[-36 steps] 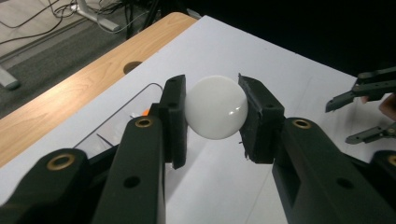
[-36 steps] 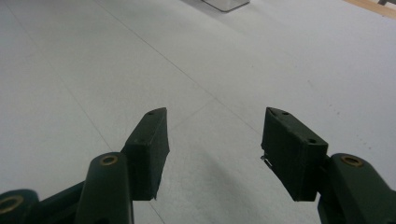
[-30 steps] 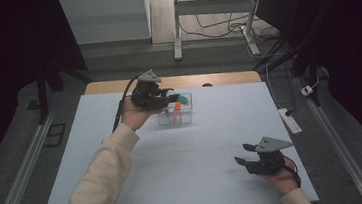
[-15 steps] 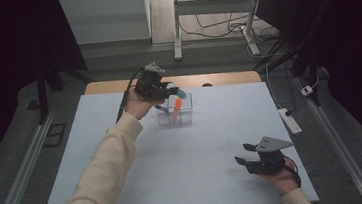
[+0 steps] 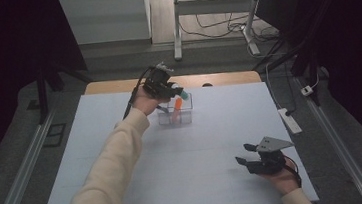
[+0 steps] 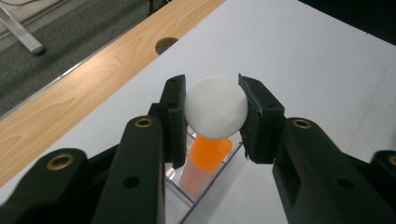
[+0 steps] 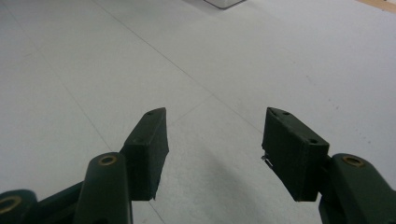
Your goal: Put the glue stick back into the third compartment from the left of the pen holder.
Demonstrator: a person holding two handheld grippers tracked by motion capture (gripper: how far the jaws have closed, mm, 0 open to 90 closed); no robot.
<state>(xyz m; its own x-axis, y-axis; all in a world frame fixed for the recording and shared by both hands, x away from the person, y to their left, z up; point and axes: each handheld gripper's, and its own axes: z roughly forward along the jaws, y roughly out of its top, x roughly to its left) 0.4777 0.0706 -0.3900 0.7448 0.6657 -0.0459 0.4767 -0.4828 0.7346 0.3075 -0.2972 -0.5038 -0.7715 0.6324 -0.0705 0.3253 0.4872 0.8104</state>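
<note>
White ball [image 6: 215, 107]: round, matte, pinched right between the two black fingers [image 6: 173, 116] of the left gripper [image 6: 212, 109], one pad squeezing each side. It sits up at the fingertips, and the top of it pokes out past them a bit.

Left gripper grip: clamped on the ball, pads touching it on both sides, no gap that I can see.

Orange tube [image 6: 205, 163]: directly under the held ball, just below the fingertips. Orange cap on top, paler pinkish body below. Looks a bit tilted. Can't tell if the ball is touching the cap or just hanging over it.

Clear box [image 6: 205, 198]: see-through container that the orange tube stands in, below and slightly behind the left fingers. From the high view it's a small clear box [image 5: 176, 113] with a divider, sitting near the far edge of the white table [image 5: 123, 152].

Teal thing [image 5: 184, 94]: small teal bit at the left gripper's [image 5: 175, 90] tips in the high view, too tiny to say what it is.

Right gripper [image 7: 212, 151]: fingers [image 7: 149, 149] spread apart, nothing between them, just bare white tabletop beyond the tips. High view has it [image 5: 247, 155] down at the near right corner, well apart from the box and the ball.

Wooden strip [image 6: 74, 88]: past the left fingertips, a wood edge with a round hole [image 6: 166, 45] in it, running along the far side of the white surface.

Floor beyond: grey, with a metal stand leg [image 5: 176, 22] and some cables [image 5: 222, 25] further back.
</note>
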